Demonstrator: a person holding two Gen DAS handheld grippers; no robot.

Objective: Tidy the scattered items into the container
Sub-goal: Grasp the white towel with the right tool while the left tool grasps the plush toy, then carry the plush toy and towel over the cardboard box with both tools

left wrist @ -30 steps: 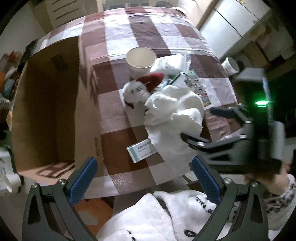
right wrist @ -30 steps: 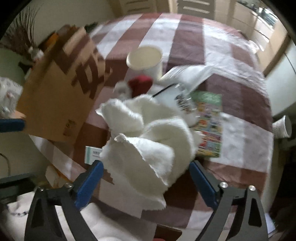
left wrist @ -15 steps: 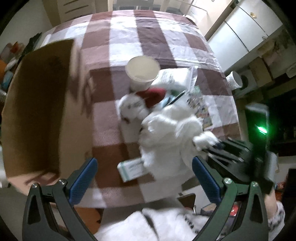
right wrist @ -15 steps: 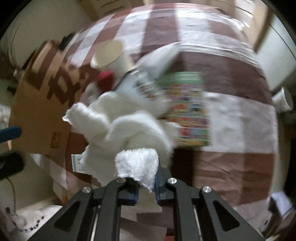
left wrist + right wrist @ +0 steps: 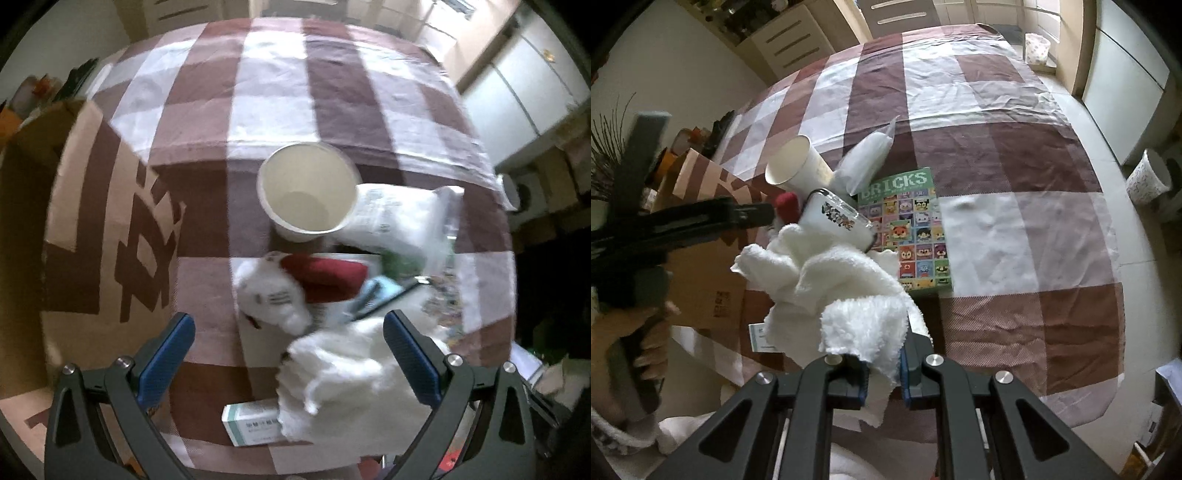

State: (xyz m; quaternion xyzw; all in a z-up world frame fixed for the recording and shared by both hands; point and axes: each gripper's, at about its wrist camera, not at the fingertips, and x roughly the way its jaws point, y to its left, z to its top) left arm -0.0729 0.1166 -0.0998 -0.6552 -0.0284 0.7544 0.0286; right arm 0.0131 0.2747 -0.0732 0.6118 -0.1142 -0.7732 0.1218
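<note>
**Inspector:** Where the right gripper [image 5: 882,373] is seen in its own view, its jaws are clenched on a corner of the white towel [image 5: 846,291]; the rest of the towel is draped toward eleven o'clock over the pile.

**Clerk:** And the left gripper [image 5: 288,354]?

**Inspector:** Its blue pads [image 5: 166,354] are spread wide and nothing is pressed between them. It is pointed down over the checked tablecloth [image 5: 273,96], with the towel's edge lying just inside the right pad.

**Clerk:** How is the clutter placed?

**Inspector:** In the left view, a paper cup [image 5: 306,192] is noted at twelve o'clock from the pile, mouth up. A white plastic packet [image 5: 399,214] is touching it at three o'clock. A white plush toy with a red cap [image 5: 280,291] is lying below the cup. A small medicine box [image 5: 251,424] is found at six o'clock, partly under the towel. A "BRICKS" booklet [image 5: 912,229] is recorded flat at one o'clock from the towel in the right view.

**Clerk:** The container?

**Inspector:** A cardboard box [image 5: 96,236] is standing at nine o'clock, beside the pile.
</note>
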